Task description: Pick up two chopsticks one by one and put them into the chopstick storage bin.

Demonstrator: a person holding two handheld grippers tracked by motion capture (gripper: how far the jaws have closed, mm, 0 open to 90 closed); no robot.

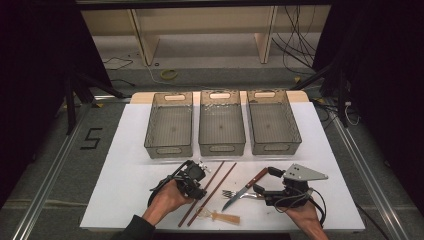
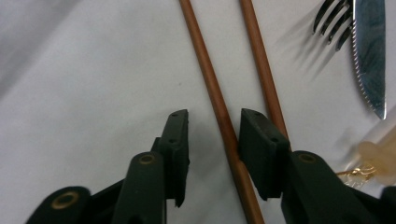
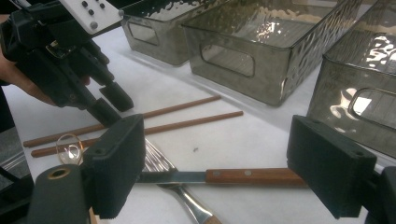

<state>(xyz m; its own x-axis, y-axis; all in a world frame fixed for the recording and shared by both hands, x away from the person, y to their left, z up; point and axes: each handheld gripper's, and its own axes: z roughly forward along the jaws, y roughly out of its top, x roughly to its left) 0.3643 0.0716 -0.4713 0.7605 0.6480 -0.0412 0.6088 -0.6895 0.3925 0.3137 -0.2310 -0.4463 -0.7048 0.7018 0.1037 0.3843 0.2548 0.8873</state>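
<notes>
One brown chopstick [image 2: 219, 116] runs straight up between the spread jaws of the left gripper [image 2: 214, 140]; the jaws straddle it with a gap on the outer side, while the inner jaw sits very close to it, and whether it touches cannot be told. The second chopstick [image 2: 264, 70] lies just outside that same jaw, passing under its edge, nearly parallel to the first. Beyond that jaw's tip, farther out, lie the serrated blade of a steak knife [image 2: 371, 56] and the tines of a fork [image 2: 334, 21] beside it. Close to the jaw's base is a pale translucent plastic piece [image 2: 373, 154], too blurred to name.

The right gripper [image 3: 215, 163] has its jaws wide apart and holds nothing. Between them, lying crosswise on the white table [image 3: 233, 140], are the knife's wooden handle [image 3: 254, 176] and the fork's stem crossing under the blade. Past the jaw tips lie both chopsticks, with the left gripper lowered over them, and a clear spoon bowl [image 3: 70, 148] near one jaw.

Farther ahead stand three smoky translucent bins [image 1: 221, 122] side by side.
</notes>
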